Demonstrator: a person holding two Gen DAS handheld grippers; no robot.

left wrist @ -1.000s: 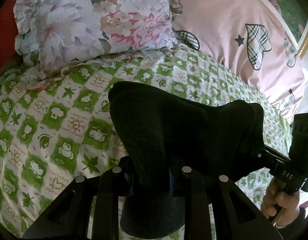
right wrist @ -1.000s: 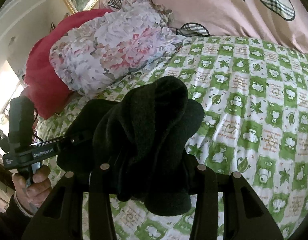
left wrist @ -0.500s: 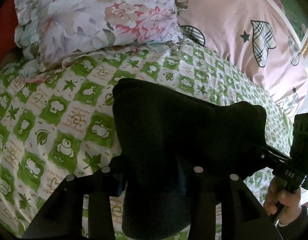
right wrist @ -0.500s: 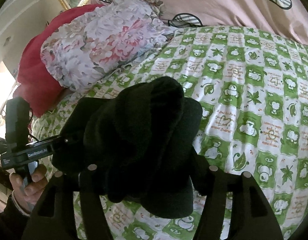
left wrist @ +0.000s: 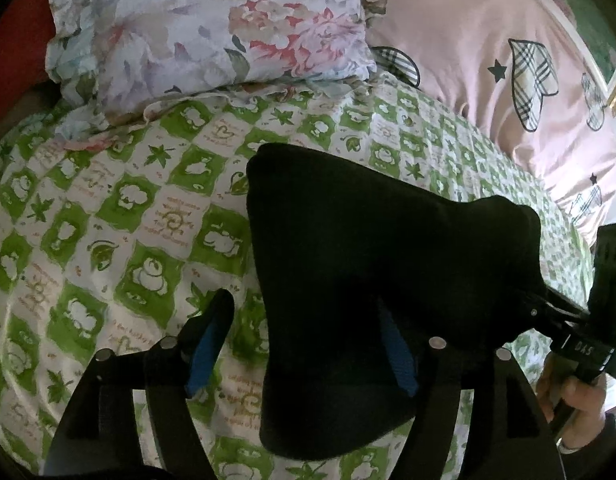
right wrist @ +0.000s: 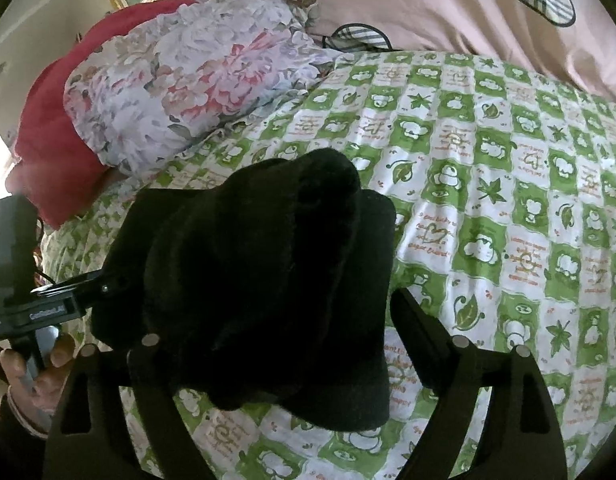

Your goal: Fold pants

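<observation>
change: our left gripper and right gripper fingers have just been opening, now apart | pants: released, bundled on bed between them | meaning: fold laid down

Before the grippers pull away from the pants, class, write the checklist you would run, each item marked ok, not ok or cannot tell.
1. Left gripper open: ok; jaws just opened, left finger stands apart from the cloth.
2. Right gripper open: ok; jaws just opened, right finger apart.
3. Pants resting on the sheet: ok.
4. Cloth free of the inner fingers: cannot tell, it covers them.
5. Fold edges aligned: cannot tell.
6. Pillow apart from the pants: ok.
</observation>
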